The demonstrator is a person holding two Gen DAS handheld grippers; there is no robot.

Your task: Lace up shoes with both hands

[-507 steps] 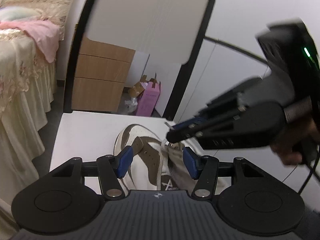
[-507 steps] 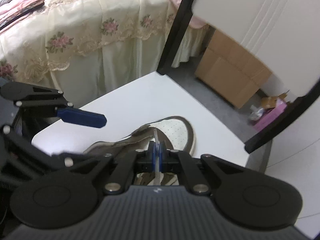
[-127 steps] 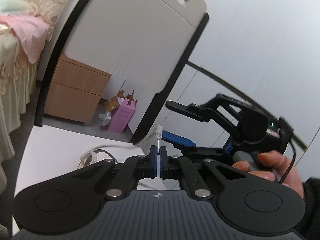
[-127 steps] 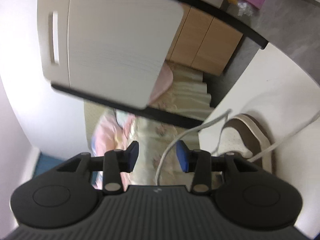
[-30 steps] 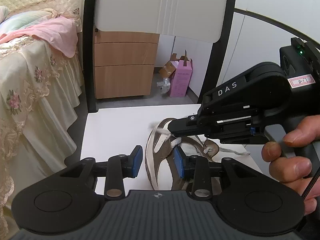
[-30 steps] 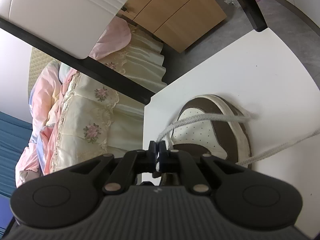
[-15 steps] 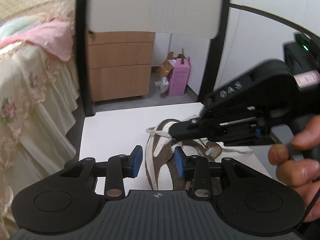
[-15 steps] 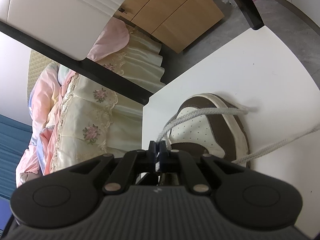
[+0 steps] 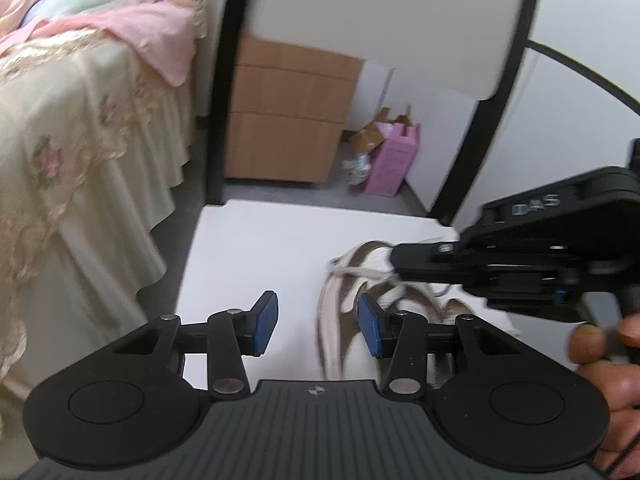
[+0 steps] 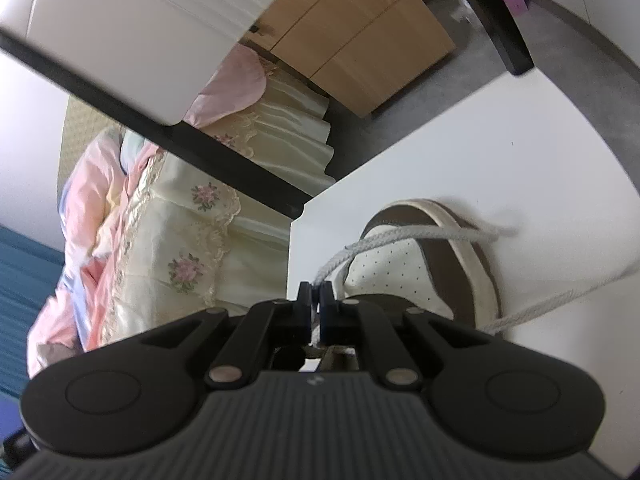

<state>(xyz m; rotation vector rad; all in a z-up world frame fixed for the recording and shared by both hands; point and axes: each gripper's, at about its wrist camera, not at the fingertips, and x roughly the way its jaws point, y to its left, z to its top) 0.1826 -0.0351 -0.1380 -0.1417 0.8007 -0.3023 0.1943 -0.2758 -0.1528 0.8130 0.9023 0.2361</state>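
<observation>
A brown-and-white shoe (image 10: pixel 424 256) is seen lying on the white surface (image 9: pixel 280 240). The right claw (image 10: pixel 314 300) is clamped on a white lace (image 10: pixel 400 240) above the shoe, and the lace is looped over the toe. The left claw (image 9: pixel 318 322) is held wide, gripping nothing, just beside the shoe's near end.

shoe (image 9: pixel 340 320) heel hidden behind left claw (image 9: pixel 316 320), lace (image 10: pixel 496 232) end blurred
</observation>
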